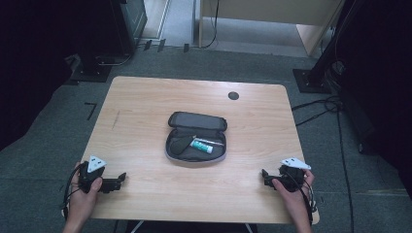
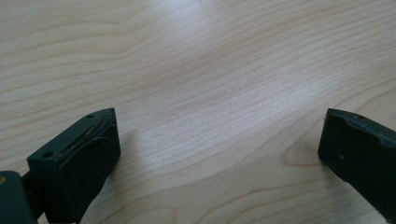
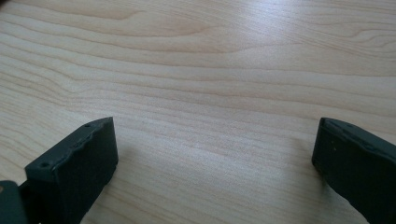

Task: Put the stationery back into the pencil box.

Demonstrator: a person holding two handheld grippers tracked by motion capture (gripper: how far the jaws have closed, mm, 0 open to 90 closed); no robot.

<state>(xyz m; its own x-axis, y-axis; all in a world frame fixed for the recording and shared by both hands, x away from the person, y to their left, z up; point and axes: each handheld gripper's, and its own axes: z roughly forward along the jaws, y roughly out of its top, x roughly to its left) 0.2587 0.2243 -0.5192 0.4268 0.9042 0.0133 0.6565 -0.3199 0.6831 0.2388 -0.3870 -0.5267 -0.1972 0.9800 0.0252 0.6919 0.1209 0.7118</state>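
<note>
An open grey pencil case (image 1: 196, 137) lies at the middle of the wooden table (image 1: 145, 97), its lid folded back on the far side and its long axis running left to right across the person's view. Inside the near half sit a dark rounded item (image 1: 180, 143) toward the case's left end and a teal-and-white tube (image 1: 202, 146) just right of it, with a thin pen-like thing (image 1: 210, 141) beyond the tube. The left gripper (image 1: 121, 178) rests at the near left corner, so the case lies ahead and to its right; its jaws stand spread over bare wood, holding nothing. The right gripper (image 1: 265, 175) rests at the near right corner, the case ahead and to its left, jaws likewise spread and empty. Both stand well apart from the case, about equally far; the tube seems slightly nearer the right gripper, which would probably meet it almost end-on.
</note>
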